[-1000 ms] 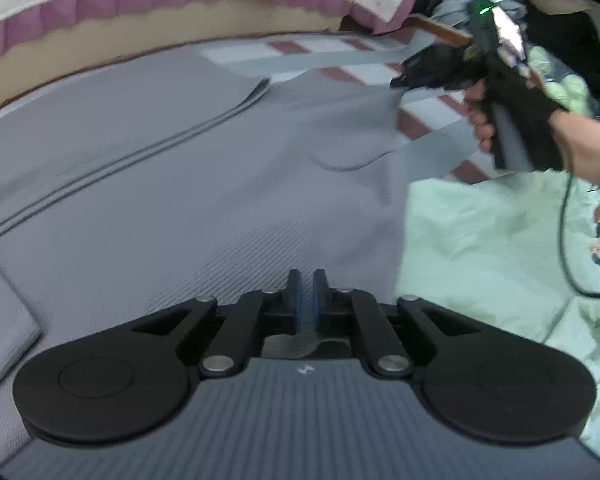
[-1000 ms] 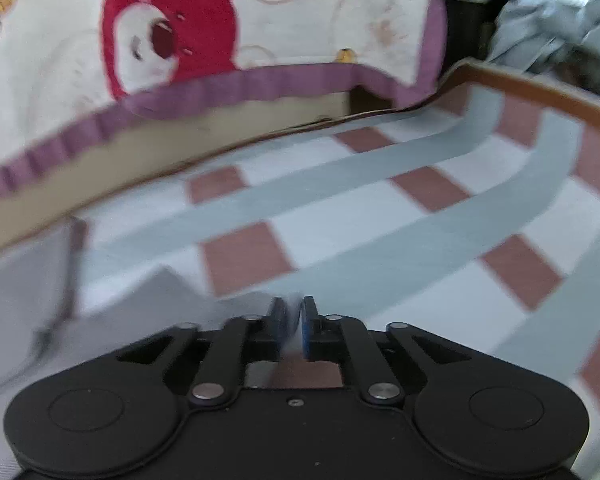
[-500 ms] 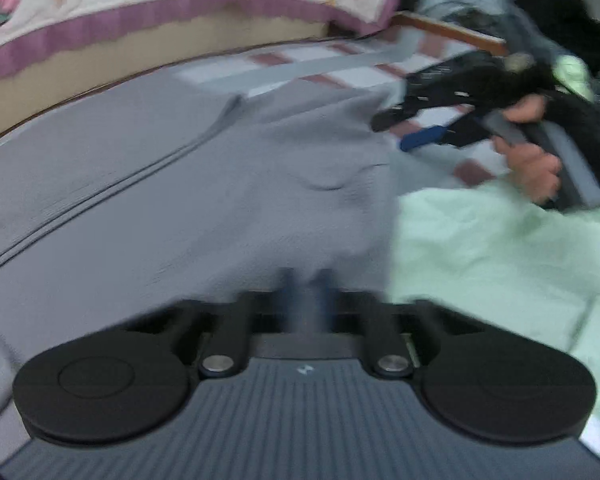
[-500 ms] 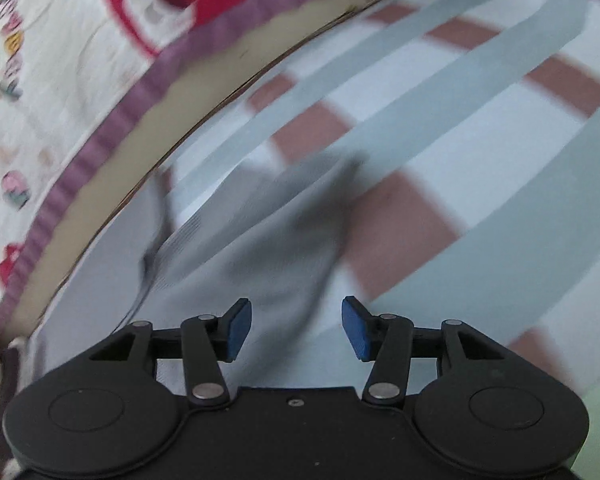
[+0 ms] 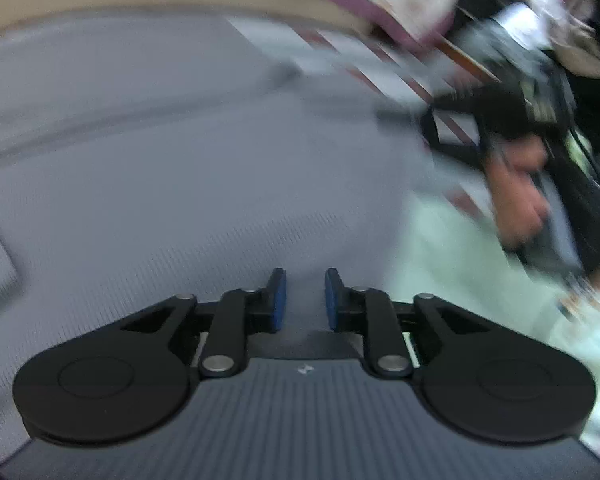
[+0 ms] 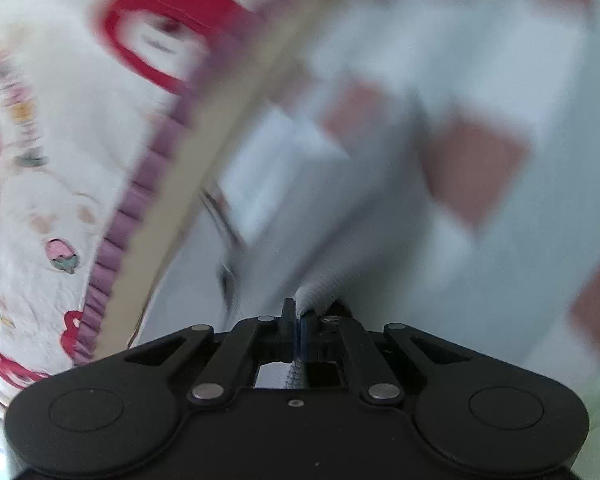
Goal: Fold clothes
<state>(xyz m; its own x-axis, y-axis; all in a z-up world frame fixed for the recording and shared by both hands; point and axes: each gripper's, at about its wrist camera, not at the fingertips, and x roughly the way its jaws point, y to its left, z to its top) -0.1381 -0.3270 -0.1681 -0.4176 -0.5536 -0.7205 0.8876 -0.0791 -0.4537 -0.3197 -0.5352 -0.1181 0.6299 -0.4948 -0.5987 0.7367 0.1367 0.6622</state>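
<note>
Left claw (image 5: 302, 300): fingers apart, empty, over grey garment (image 5: 172, 184).
Right claw (image 6: 300, 322): clamped on a garment fold.

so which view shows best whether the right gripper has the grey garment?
Right wrist view: the right gripper is shut, a fold of grey garment pinched between its fingers. Left wrist view shows that gripper only blurred, far right, grasp unreadable.
</note>
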